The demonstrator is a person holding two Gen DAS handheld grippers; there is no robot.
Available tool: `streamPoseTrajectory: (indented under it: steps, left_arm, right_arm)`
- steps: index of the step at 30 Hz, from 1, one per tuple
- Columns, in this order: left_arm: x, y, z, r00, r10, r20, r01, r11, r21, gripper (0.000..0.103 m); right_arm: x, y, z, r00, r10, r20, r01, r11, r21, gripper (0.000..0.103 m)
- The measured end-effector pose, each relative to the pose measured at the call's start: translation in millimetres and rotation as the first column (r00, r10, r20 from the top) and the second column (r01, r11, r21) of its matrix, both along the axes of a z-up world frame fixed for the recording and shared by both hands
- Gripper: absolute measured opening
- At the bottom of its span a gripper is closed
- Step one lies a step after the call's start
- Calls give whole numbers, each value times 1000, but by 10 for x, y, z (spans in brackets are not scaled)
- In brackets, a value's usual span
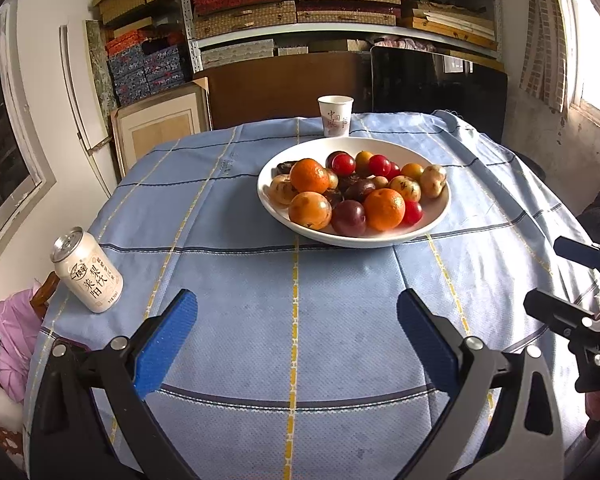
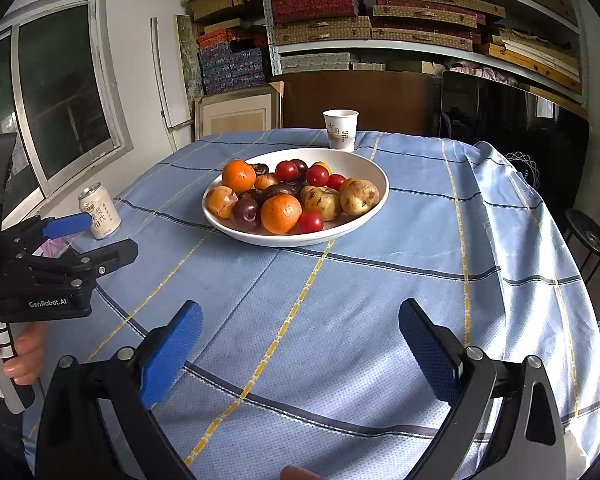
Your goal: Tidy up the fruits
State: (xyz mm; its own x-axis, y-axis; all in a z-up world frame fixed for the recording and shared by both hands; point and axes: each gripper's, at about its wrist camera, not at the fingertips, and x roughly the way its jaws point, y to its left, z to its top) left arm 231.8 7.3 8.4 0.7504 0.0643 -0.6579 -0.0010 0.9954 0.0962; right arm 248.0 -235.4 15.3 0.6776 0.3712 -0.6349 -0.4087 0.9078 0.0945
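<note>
Left wrist: round glossy fruits [image 1: 352, 190] fill smooth white bowl [image 1: 436, 216].

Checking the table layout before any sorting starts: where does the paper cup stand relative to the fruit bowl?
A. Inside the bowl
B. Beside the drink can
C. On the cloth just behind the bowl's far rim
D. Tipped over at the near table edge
C: the paper cup stands upright on the cloth beyond the far rim of the fruit bowl, away from the drink can.

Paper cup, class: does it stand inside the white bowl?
No, the paper cup stands on the tablecloth behind the bowl, outside its rim.
</note>
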Motion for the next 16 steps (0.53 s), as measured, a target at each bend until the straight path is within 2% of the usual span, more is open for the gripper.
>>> streamPoseTrajectory:
  steps: [16]
  left_arm:
    - [-15, 4, -19, 1000, 9, 11, -9, 1000, 2, 98]
  right_arm:
    - [-6, 17, -15, 1000, -2, 0, 2, 1000, -3, 99]
